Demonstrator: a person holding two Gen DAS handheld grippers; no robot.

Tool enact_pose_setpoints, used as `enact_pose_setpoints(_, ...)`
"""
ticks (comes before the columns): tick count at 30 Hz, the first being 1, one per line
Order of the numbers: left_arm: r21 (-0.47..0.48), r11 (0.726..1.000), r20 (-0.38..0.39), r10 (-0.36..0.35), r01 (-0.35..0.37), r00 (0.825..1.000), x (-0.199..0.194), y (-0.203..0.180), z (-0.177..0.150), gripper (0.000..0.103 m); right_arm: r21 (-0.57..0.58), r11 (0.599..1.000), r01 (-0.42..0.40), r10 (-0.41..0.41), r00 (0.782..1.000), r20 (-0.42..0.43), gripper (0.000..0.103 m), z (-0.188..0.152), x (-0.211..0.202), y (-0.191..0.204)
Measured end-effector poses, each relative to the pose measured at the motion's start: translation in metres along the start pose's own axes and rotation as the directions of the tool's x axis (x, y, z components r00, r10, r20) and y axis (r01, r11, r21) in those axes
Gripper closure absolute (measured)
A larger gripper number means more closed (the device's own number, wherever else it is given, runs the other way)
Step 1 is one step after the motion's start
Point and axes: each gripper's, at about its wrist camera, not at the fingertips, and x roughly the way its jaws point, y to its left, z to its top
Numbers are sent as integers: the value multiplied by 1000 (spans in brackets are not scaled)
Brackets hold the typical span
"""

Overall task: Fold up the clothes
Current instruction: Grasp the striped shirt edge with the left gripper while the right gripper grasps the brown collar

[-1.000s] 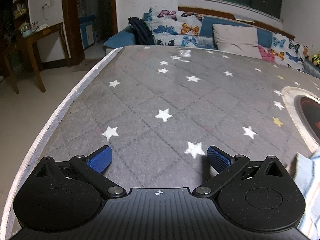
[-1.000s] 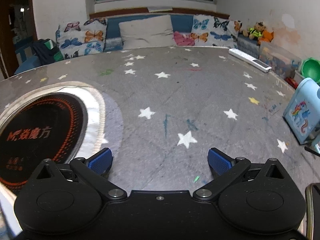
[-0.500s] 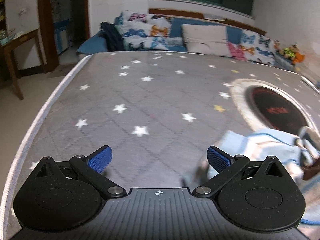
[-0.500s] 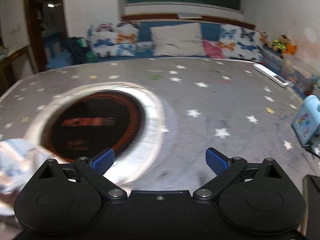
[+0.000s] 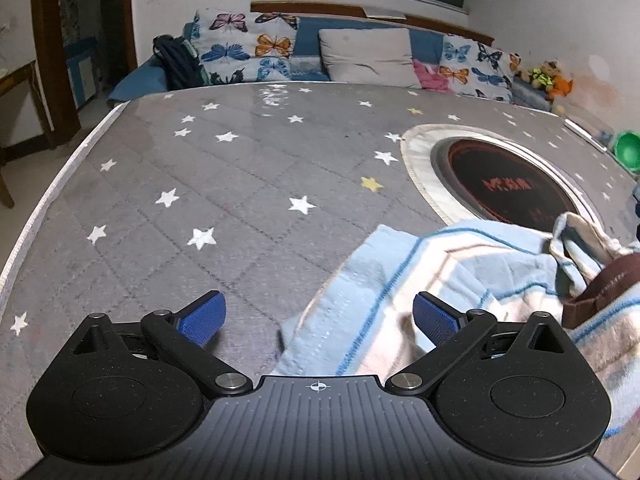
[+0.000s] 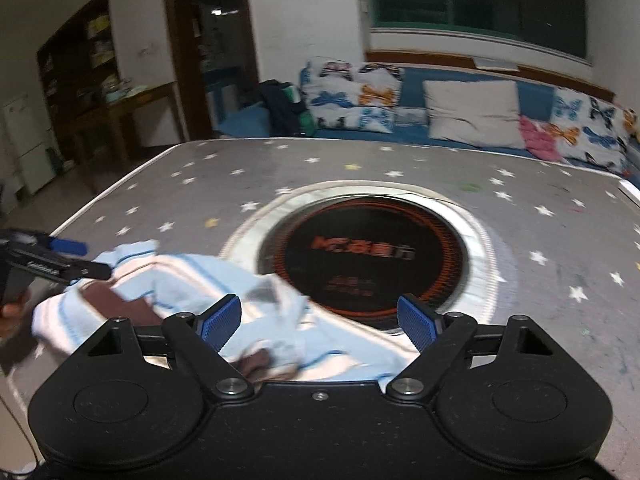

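A crumpled light-blue garment with blue and pale pink stripes and a brown band lies on the grey star-patterned table. Its left edge reaches between the fingers of my left gripper, whose jaws are closing; the pads do not press on the cloth. In the right wrist view the same garment lies under and between the fingers of my right gripper, whose jaws are also closing, with no grip seen. The left gripper's fingers show at the far left of that view.
A round black cooktop with a pale ring sits sunk in the table just beyond the garment. A sofa with butterfly cushions stands behind the table. The table's left edge drops to the floor. A green bowl sits at the far right.
Both views have swung toward the garment, which has come into view and now lies between each gripper's fingers. Both pairs of jaws have narrowed slightly.
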Motion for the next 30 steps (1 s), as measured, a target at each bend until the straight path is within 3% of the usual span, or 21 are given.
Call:
enact_pose_setpoints(1, 13, 1000, 3, 1, -2, 1000, 0, -2, 0, 20, -21, 1000, -16, 16, 1000, -1, 16, -2, 0, 9)
enact_pose_setpoints(3, 27, 1000, 5, -3, 3, 1000, -1, -5, -2, 39, -37, 999, -25, 25, 1000, -6, 16, -4, -2, 15)
enact_pose_setpoints(4, 24, 1000, 3, -10, 10, 1000, -2, -6, -2, 42, -40, 999, -25, 25, 1000, -6, 16, -4, -3, 17)
enact_pose_setpoints(6, 19, 999, 7, -29, 28, 1000, -3, -6, -3, 62, -46, 999, -26, 26, 1000, -8, 16, -6, -5, 21)
enact_pose_setpoints(9, 25, 1000, 17, -20, 19, 1000, -6, -6, -5, 75, -43, 999, -27, 27, 1000, -6, 16, -8, -9, 22)
enact_pose_setpoints(13, 7, 999, 21, -39, 39, 999, -10, -3, -6, 77, -29, 999, -28, 28, 1000, -2, 16, -9, -15, 21)
enact_pose_setpoints(20, -6, 998, 52, -59, 59, 997, -27, -2, -5, 91, -30, 999, -25, 25, 1000, -4, 16, -15, -10, 20)
enact_pose_setpoints(24, -30, 997, 112, -68, 72, 991, -56, 4, -7, 93, -28, 999, -27, 27, 1000, 1, 16, -17, -13, 21)
enact_pose_setpoints(30, -102, 994, 210, -11, 33, 978, -101, 28, -16, 93, -28, 999, -47, 47, 999, 5, 16, -20, -14, 25)
